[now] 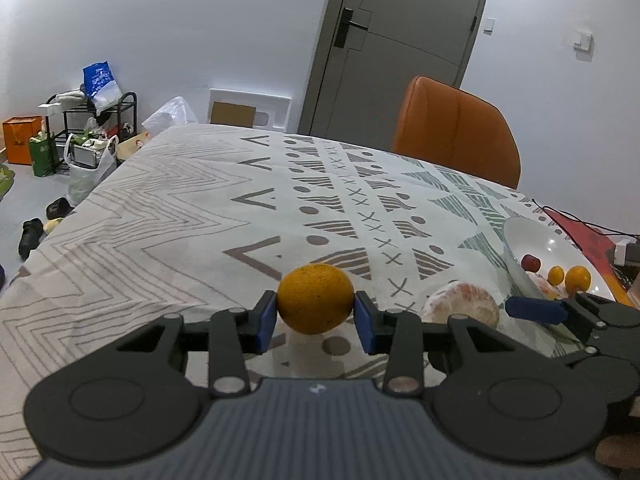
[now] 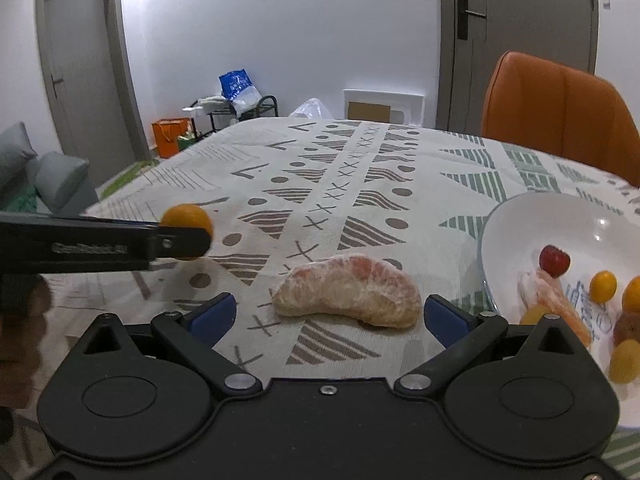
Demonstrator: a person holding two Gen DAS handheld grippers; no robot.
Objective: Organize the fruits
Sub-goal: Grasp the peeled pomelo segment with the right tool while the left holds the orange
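My left gripper [image 1: 315, 318] is shut on an orange [image 1: 315, 298], its blue pads pressing both sides of the fruit just above the patterned tablecloth. From the right wrist view the same orange [image 2: 188, 218] shows at the left, partly behind a left finger. A peeled pomelo segment [image 2: 348, 291] lies on the cloth between the wide-apart pads of my open right gripper [image 2: 330, 316], which do not touch it. In the left wrist view that segment [image 1: 460, 306] sits to the right of the orange. The white bowl [image 2: 516, 224] at the right holds a small red fruit [image 2: 554, 261] and several small orange and yellow fruits.
An orange chair [image 2: 556, 108] stands at the table's far right side. A red item with black cables [image 1: 588, 236] lies beyond the white bowl [image 1: 524, 232]. Bags, a rack and shoes crowd the floor at the left [image 1: 80, 140]. A person's hand [image 2: 24, 320] holds the left gripper.
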